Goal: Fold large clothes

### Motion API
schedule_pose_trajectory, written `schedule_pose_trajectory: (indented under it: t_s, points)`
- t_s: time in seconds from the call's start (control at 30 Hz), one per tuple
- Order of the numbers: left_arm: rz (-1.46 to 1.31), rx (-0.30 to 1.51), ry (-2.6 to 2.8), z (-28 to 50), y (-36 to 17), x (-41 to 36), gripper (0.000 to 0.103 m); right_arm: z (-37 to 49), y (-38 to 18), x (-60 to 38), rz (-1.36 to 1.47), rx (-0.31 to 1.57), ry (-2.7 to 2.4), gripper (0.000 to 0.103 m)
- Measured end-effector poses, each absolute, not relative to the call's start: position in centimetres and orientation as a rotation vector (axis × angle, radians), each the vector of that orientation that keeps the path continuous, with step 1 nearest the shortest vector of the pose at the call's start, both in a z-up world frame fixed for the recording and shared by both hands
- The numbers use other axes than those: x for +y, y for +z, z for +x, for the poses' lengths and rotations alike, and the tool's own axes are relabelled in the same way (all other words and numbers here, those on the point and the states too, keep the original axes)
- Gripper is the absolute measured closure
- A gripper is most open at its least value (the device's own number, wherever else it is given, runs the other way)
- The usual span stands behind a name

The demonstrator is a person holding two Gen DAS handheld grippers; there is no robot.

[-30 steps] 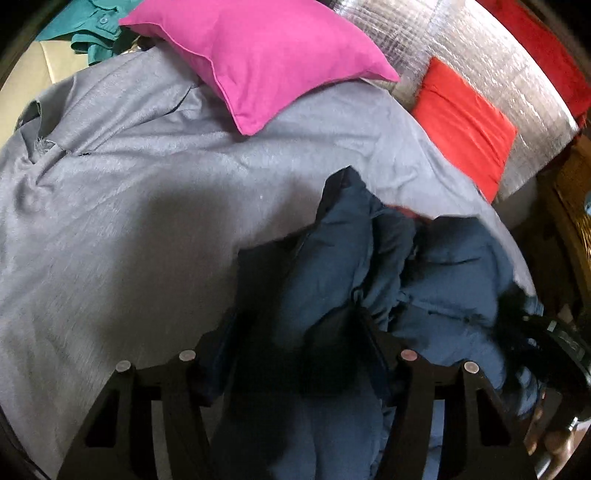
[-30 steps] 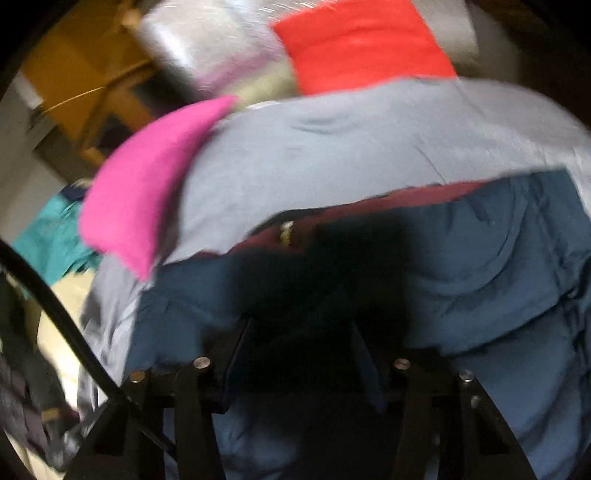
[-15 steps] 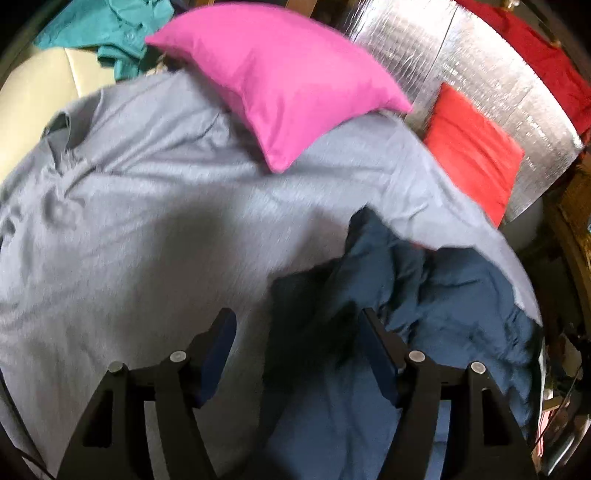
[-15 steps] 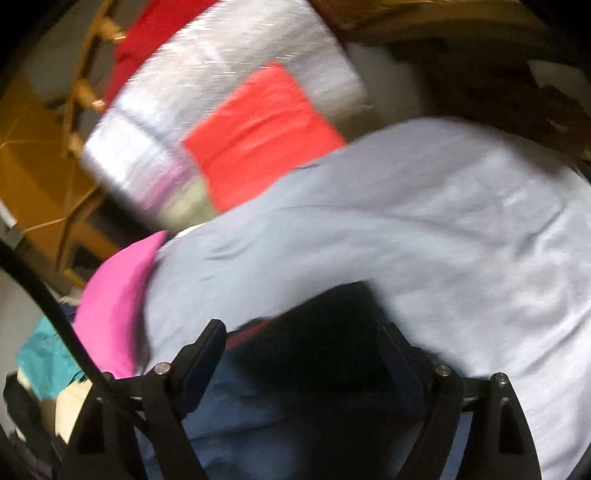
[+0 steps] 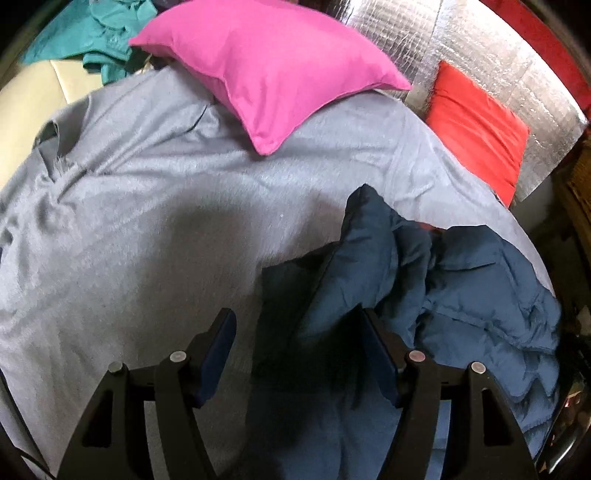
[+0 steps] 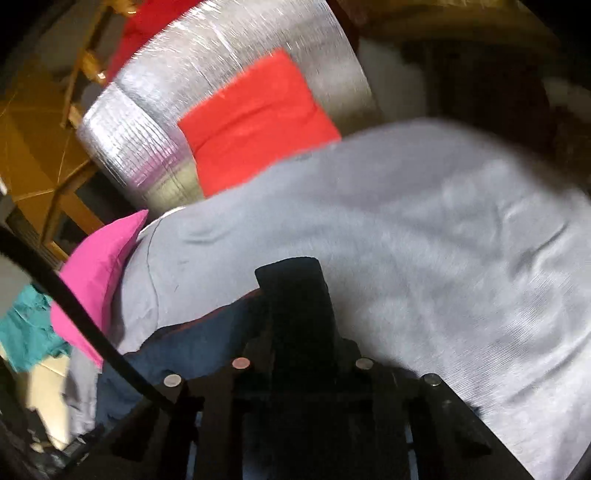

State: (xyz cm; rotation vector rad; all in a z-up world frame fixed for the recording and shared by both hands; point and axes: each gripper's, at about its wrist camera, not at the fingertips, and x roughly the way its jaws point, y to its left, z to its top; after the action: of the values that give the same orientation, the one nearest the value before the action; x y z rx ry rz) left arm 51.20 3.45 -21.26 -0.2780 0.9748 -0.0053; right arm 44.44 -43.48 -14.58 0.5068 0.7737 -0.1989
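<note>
A navy quilted jacket (image 5: 461, 295) lies crumpled on a grey sheet (image 5: 155, 229), at the lower right of the left wrist view. My left gripper (image 5: 297, 328) is open above the jacket's left edge, and navy cloth lies between and below its fingers. My right gripper (image 6: 291, 280) is shut, with its dark fingers pressed together over the jacket (image 6: 192, 343). I cannot tell whether cloth is pinched between them. The jacket's dark red lining shows at its edge.
A pink pillow (image 5: 269, 70) lies at the back of the sheet, with a red cushion (image 5: 476, 125) against a silver quilted backrest (image 5: 480, 48). A teal garment (image 5: 96, 33) lies at the far left. A wooden frame (image 6: 44, 177) stands left of the backrest.
My left gripper has let go of the jacket and opened, pulling back from it. My right gripper has closed and swung up toward the red cushion.
</note>
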Motion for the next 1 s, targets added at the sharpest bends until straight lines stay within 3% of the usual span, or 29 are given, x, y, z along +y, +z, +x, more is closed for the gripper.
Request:
schedule_pose_trajectory:
  t_s: [0.1,0.13,0.2,0.27,0.57,0.73,0.87,1.0]
  points:
    - [-0.272,0.996,-0.013,51.4,-22.0,3.2,0.033,46.4,-18.3,-43.5,0.472,0.927,-0.250,0.075]
    - [-0.274,1.007,-0.013,51.4,-22.2,3.3,0.031,46.6,-19.4,-43.9,0.499,0.963,-0.271,0.063]
    - [-0.269,1.011,-0.003,51.3,-22.1,3.6,0.030,45.7,-18.7,-44.5,0.551,0.919,-0.290,0.053]
    - [-0.255,1.000,0.006,51.0,-21.7,3.8,0.030,43.9,-17.4,-45.4,0.632,0.845,-0.272,0.033]
    - [-0.082,0.762,-0.041,45.3,-16.3,1.0,0.030,32.9,-11.5,-43.7,0.632,0.645,-0.159,0.034]
    - [0.051,0.731,-0.138,41.1,-16.3,-2.7,0.030,30.5,-12.0,-38.2,0.539,0.718,-0.028,0.039]
    - [0.120,0.811,-0.178,39.3,-18.6,-4.8,0.029,29.8,-14.6,-36.0,0.531,0.806,-0.003,0.040]
    - [0.100,0.859,-0.159,39.5,-20.9,-4.7,0.019,30.1,-17.5,-36.0,0.540,0.873,-0.049,0.045]
